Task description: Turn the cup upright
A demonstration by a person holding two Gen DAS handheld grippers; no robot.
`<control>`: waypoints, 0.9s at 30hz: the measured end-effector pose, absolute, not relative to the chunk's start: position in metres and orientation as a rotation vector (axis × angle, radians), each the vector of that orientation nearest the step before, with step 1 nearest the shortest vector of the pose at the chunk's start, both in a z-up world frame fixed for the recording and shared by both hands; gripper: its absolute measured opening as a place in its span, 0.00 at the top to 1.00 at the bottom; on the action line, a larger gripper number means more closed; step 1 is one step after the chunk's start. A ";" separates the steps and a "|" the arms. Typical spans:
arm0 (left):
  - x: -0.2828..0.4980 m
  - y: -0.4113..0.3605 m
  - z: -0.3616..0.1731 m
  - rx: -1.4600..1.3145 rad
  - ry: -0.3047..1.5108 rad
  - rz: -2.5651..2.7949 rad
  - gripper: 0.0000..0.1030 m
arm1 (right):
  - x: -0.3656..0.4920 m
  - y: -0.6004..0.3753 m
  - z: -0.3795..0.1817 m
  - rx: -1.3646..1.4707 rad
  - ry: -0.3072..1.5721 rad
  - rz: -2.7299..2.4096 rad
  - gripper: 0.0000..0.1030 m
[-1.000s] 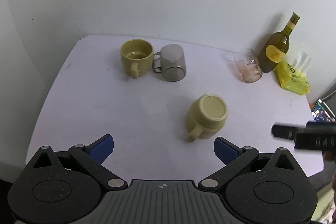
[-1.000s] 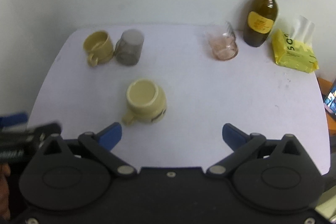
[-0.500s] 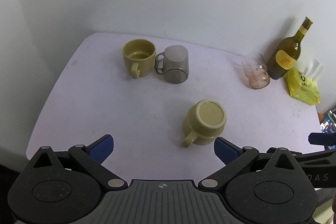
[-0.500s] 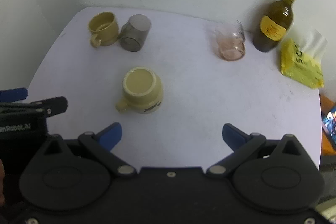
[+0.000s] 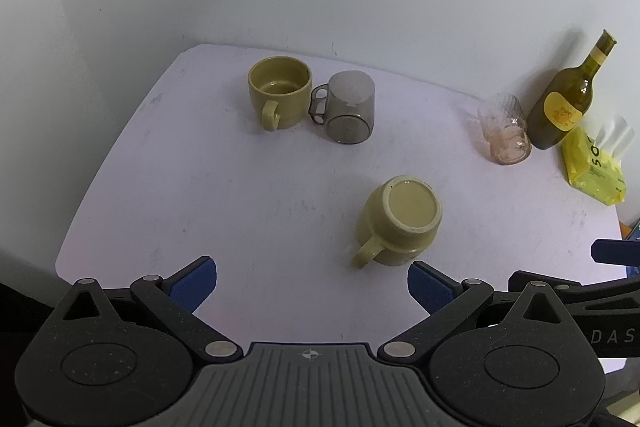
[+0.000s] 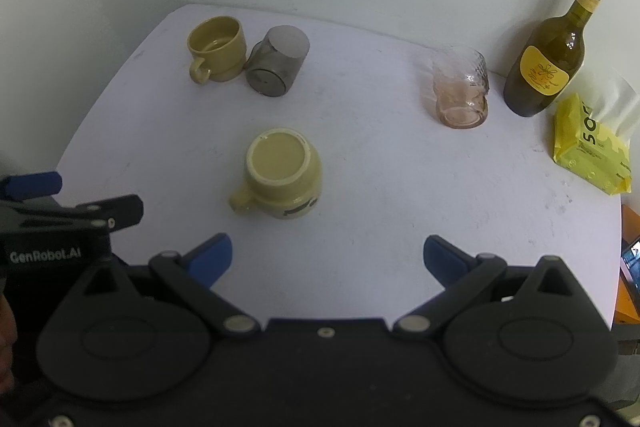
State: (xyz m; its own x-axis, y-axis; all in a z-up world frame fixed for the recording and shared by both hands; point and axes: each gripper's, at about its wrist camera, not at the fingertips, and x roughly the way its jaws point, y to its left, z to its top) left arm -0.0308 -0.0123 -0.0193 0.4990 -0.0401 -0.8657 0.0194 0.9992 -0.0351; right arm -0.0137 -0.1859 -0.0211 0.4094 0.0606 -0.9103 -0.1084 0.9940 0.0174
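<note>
A yellow-green mug stands upside down near the middle of the white table, its handle toward the near left; it also shows in the right wrist view. A grey mug and a pink glass stand upside down too. Another yellow-green mug is upright. My left gripper is open and empty, short of the near mug. My right gripper is open and empty, to the mug's near right.
A brown wine bottle and a yellow tissue pack stand at the back right by the wall. The table's right edge is near, with clutter beyond. Each gripper shows at the edge of the other's view.
Both grippers have pulled back and risen, so the table looks farther. The right gripper has shifted out to the right of the left view. The cups have not moved.
</note>
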 end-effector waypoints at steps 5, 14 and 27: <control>-0.031 -0.013 -0.019 -0.018 1.051 -0.043 0.00 | -0.013 -0.187 -0.023 -0.038 1.147 0.103 0.00; -0.031 -0.014 -0.019 -0.012 1.054 -0.055 0.00 | -0.016 -0.187 -0.021 -0.031 1.145 0.090 0.00; -0.032 -0.017 -0.020 0.016 1.052 -0.085 0.00 | -0.020 -0.187 -0.021 -0.026 1.148 0.079 0.00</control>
